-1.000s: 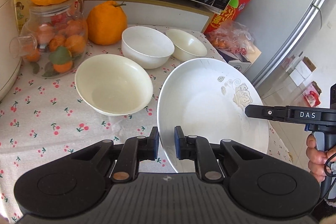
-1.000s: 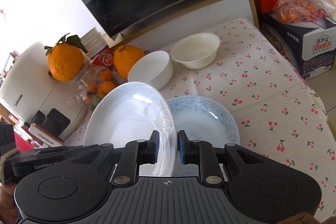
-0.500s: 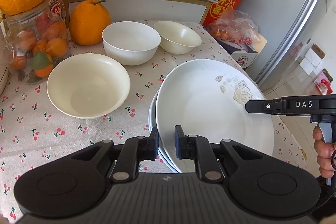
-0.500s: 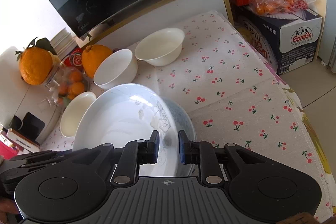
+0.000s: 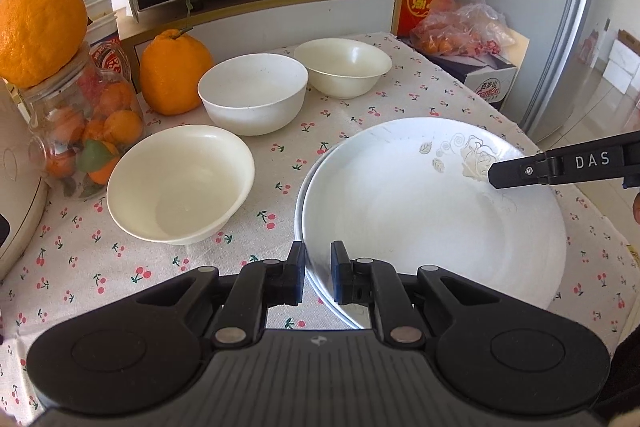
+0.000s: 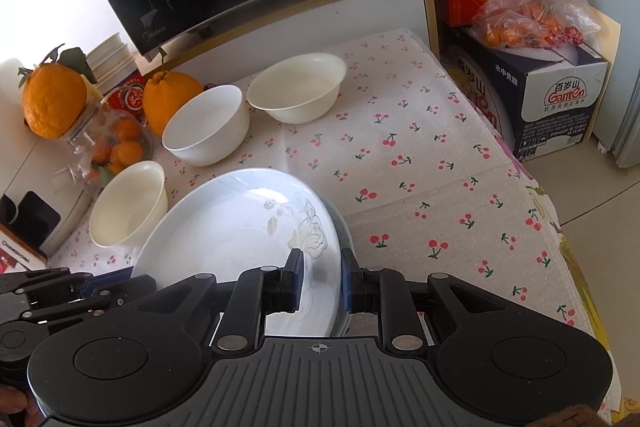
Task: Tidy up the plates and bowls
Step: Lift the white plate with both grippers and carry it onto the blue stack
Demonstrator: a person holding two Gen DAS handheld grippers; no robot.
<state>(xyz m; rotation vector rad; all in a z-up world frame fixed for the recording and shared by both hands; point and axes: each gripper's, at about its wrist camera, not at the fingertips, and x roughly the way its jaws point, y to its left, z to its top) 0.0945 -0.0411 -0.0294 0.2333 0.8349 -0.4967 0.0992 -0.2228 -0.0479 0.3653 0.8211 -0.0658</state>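
Two hand-held grippers pinch one white rose-patterned plate [image 5: 420, 219] by opposite rims — the left hand-held gripper [image 5: 318, 277] closed on its near-left edge, the right hand-held gripper [image 6: 320, 281] closed on the rim beside the rose. It sits on or just above a second plate [image 6: 340, 227] near the front right corner of the tabletop [image 6: 420, 155]; whether the two touch I cannot tell. Slick glaze and thin rim grips mean uneven letting go could tip the top plate or skid both toward the right edge, which is close, with bare floor beyond. Three bowls stand leftward and behind: a cream bowl [image 5: 180, 183] close by, a white bowl [image 5: 254, 93] and another cream bowl [image 5: 344, 67] farther back. Open cloth lies right of the bowls — room for stacking.
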